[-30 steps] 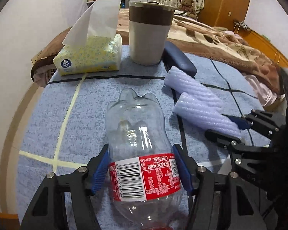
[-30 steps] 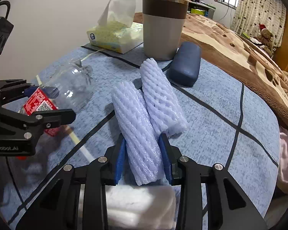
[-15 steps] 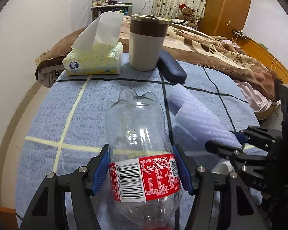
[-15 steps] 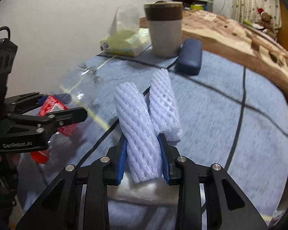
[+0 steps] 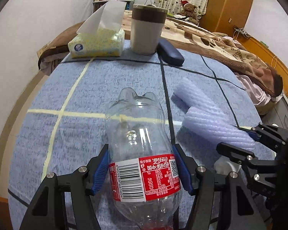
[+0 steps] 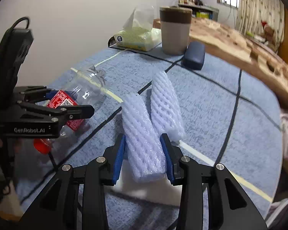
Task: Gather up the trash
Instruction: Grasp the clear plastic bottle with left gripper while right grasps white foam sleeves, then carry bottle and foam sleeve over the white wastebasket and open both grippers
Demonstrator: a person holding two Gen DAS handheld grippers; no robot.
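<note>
My left gripper is shut on an empty clear Coca-Cola bottle with a red label, held above the blue tablecloth. The bottle also shows in the right wrist view, red cap toward the camera side. My right gripper is shut on a white foam net sleeve, lifted off the cloth. A second foam sleeve hangs beside it, touching it. Both sleeves appear in the left wrist view, with the right gripper at the right.
A yellow tissue box, a tall grey and brown cup and a dark blue case stand at the table's far edge. A white object lies under my right gripper. A bed with a brown blanket is behind.
Both grippers have risen and pulled back from the far edge with their loads. The foam sleeves came up off the cloth. Grips are unchanged.
</note>
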